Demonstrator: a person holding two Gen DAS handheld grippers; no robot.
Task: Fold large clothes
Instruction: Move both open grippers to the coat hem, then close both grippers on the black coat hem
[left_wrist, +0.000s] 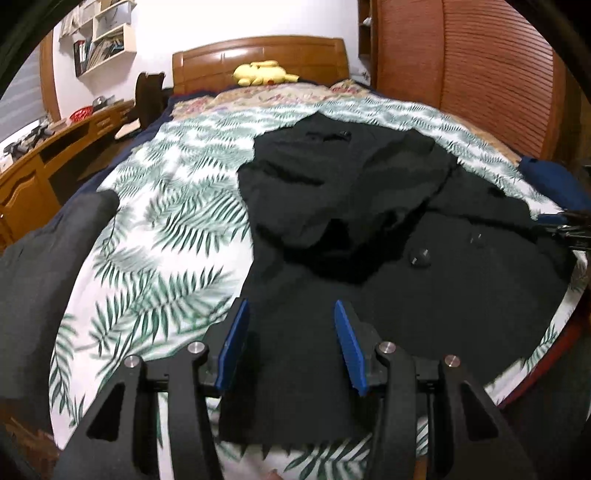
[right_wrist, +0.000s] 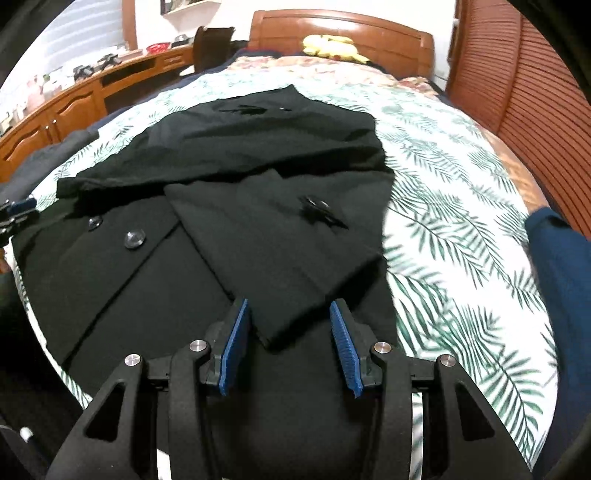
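While coat lies half-folded | heavy, limp wool | take bottom hem corners | left gripper, right gripper jaws apart, empty

A black coat lies on a white bedspread patterned with green fern leaves.

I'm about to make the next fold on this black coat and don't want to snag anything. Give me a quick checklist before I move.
1. Left gripper empty, jaws apart: ok.
2. Right gripper empty, jaws apart: ok.
3. Black coat lying on the leaf-print bedspread: ok.
4. Sleeve folded across the front: ok.
5. Upper part flat, no bunching: not ok, it's rumpled.
6. Near hem straight: cannot tell, the grippers hide it.
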